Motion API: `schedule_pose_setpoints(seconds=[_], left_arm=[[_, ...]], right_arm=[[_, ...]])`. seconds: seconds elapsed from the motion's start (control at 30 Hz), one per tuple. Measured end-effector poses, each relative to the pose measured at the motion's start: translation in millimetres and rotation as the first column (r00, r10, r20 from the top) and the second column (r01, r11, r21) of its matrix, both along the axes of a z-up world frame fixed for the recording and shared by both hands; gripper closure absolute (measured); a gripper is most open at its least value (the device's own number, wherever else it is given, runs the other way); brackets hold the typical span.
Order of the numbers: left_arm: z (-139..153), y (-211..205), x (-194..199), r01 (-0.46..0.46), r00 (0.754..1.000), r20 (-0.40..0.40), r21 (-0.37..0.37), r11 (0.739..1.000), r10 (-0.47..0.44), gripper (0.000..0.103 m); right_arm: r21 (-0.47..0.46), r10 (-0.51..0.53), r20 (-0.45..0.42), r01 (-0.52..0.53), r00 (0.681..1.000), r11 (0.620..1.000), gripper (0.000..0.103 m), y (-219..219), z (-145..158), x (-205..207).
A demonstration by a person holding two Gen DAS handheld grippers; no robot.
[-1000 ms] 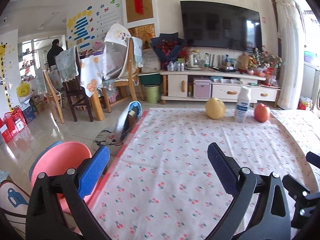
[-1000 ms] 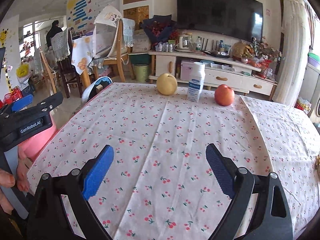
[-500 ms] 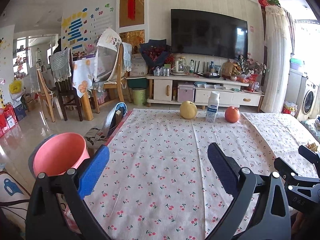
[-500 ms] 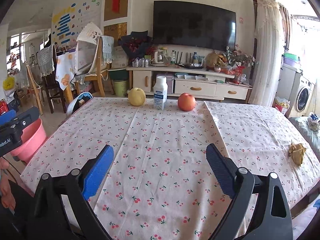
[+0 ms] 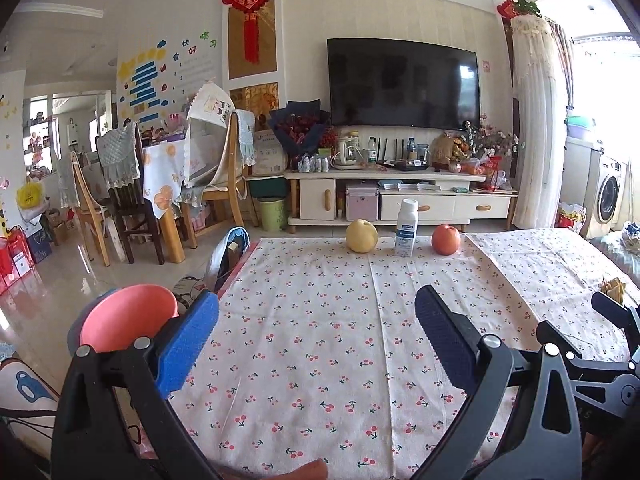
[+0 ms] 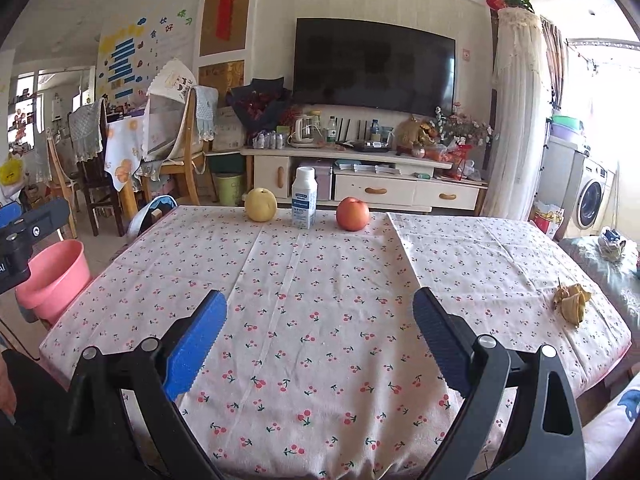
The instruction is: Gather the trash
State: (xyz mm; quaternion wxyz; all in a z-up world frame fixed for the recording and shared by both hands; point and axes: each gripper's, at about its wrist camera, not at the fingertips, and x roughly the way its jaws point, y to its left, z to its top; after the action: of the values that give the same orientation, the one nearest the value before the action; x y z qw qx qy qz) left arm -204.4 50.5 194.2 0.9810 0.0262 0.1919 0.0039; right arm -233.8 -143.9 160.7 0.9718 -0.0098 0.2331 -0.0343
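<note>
The left claw (image 5: 316, 324) hangs over the near part of the desk (image 5: 320, 320), its blue-padded fingers spread wide apart with nothing between them. The right claw (image 6: 320, 328) hangs beside it over the same cherry-print cloth, fingers likewise wide apart and holding nothing.

The trash, a crumpled yellowish-brown wrapper (image 6: 572, 302), lies on the cloth near the desk's right edge, well apart from both claws; in the left wrist view it peeks out just behind the right claw's frame. A pink bucket (image 6: 56, 276) stands on the floor just off the desk's left side, below the level of the cloth.

At the far edge of the desk three things stand in a row: a yellow pear (image 6: 261, 205) on the left, a white bottle (image 6: 304, 198) upright in the middle, and a red apple (image 6: 352, 213) on the right, each a little apart from the next. Behind them a television (image 5: 402, 82) hangs above a low white cabinet (image 5: 400, 200).
</note>
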Motion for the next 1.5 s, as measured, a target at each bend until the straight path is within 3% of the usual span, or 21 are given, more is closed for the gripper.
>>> schedule_pose_setpoints(seconds=[0.67,1.07,1.37,1.5], left_arm=[[-9,5,4,-0.012,1.000,0.002,-0.024,1.000,0.012,0.004],[-24,-5,17,0.022,1.000,-0.018,-0.006,1.000,-0.022,0.004],[-47,-7,44,0.062,0.995,-0.081,-0.038,0.997,-0.065,0.004],[-64,-10,72,0.062,0.987,-0.149,-0.035,0.997,-0.066,0.004]], right_arm=[[-0.002,-0.004,-0.003,0.004,1.000,1.000,0.009,-1,-4,-1],[0.002,0.000,-0.038,0.000,0.999,1.000,0.009,-5,-19,20],[0.013,0.010,-0.091,-0.009,0.996,1.000,0.009,-8,-35,46],[0.031,0.001,-0.124,0.002,0.992,1.000,0.009,-14,-43,66]])
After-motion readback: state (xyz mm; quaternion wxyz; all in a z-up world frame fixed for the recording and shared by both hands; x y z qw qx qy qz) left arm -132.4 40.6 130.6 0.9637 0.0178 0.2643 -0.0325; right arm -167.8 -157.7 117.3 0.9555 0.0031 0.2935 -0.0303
